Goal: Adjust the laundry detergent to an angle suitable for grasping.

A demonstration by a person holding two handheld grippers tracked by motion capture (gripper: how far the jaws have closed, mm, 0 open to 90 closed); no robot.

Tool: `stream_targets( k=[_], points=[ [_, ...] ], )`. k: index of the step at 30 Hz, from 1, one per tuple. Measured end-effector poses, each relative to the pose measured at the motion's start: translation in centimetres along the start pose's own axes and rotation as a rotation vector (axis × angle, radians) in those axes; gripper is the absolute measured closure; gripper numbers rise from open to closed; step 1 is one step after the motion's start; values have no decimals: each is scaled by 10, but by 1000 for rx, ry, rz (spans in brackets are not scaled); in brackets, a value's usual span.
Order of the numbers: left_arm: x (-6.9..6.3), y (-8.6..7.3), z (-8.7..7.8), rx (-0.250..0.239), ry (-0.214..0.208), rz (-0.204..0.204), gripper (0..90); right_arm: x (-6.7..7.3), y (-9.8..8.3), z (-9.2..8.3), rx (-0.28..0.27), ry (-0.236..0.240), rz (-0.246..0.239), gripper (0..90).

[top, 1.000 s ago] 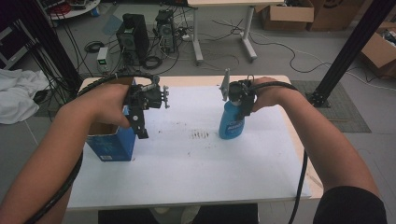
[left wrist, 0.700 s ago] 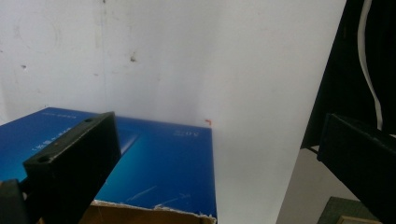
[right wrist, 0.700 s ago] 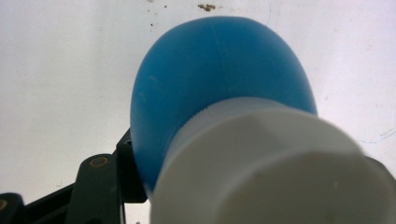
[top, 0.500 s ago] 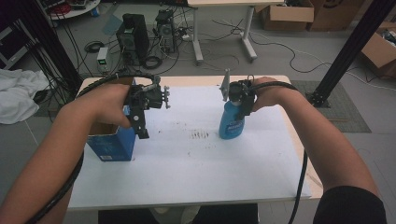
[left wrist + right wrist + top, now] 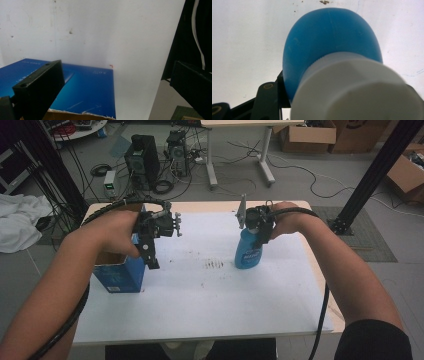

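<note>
The right gripper [image 5: 261, 231] holds the blue bottle [image 5: 248, 252] upright on the white counter [image 5: 210, 305], fingers closed at its neck below the white cap [image 5: 359, 95]. Well to the bottle's left, the left gripper [image 5: 148, 251] hangs with fingers wide over the open blue box [image 5: 120, 275].

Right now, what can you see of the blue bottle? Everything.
The blue bottle is plastic by the look of it, with rounded shoulders, a white ridged screw cap and a pale label whose print is too small to read. It stands upright on the white table, right of centre, near a patch of dark specks. The right tool sits at its neck and cap; in the right gripper view one black jaw lies against the bottle's side below the cap.
</note>
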State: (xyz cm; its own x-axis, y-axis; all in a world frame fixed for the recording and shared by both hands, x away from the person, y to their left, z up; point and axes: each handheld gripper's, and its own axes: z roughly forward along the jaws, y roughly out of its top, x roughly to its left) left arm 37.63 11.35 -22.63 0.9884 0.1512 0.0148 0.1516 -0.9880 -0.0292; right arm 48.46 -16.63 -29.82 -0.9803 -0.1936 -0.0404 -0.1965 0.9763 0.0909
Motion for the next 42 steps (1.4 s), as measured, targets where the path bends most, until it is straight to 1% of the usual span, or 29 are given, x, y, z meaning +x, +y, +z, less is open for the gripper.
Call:
stream_targets(
  k=[4,8,9,13,16,18,19,22,23,24,25,26,27,28,32,34,35,36,37,38,39,42],
  points=[
    [0,-1,-1,-1,0,-2,1,0,0,-1,-2,11,10,398],
    [0,-2,-2,-1,5,0,1,2,1,-5,-6,11,16,398],
    [0,-2,-2,-1,5,0,1,3,2,-7,-7,15,31,398],
    [-2,-2,-3,-3,6,5,1,5,3,-13,-16,24,58,398],
    [-3,-1,-4,-7,10,10,0,7,4,-19,-10,36,97,397],
    [-4,0,-5,-4,15,13,1,8,3,-23,-19,43,118,397],
    [-4,0,-6,-3,21,15,1,9,3,-26,-26,42,135,397],
    [-5,1,-7,-7,24,19,1,11,1,-33,-41,31,174,397],
    [-5,1,-7,-7,24,19,1,11,1,-33,-41,31,174,397],
    [-6,1,-7,-8,24,23,1,11,1,-35,-46,27,192,397],
    [-7,1,-8,-12,29,29,1,11,1,-40,-55,29,228,397],
    [-8,1,-8,-19,29,30,1,12,1,-42,-56,30,240,397],
    [-8,1,-8,-19,29,30,1,12,1,-42,-56,30,240,397],
    [-9,2,-8,-22,35,37,1,13,2,-45,-49,34,284,397],
    [-10,3,-8,-24,38,43,0,16,6,-48,-35,17,351,397],
    [-12,3,-7,-27,37,46,1,18,7,-49,-23,9,402,397],
    [-12,4,-8,-28,38,51,1,18,8,-49,-21,7,418,397],
    [-12,4,-8,-28,38,51,1,18,8,-49,-21,7,418,397],
    [-14,5,-8,-27,38,54,1,19,8,-50,-20,4,481,397],
    [-14,5,-8,-27,38,54,1,19,8,-50,-20,4,481,397],
    [-15,6,-9,-27,41,60,1,19,9,-52,-18,0,520,397],
    [-16,6,-9,-29,43,61,0,21,9,-53,-27,-14,578,397]
  ],
)
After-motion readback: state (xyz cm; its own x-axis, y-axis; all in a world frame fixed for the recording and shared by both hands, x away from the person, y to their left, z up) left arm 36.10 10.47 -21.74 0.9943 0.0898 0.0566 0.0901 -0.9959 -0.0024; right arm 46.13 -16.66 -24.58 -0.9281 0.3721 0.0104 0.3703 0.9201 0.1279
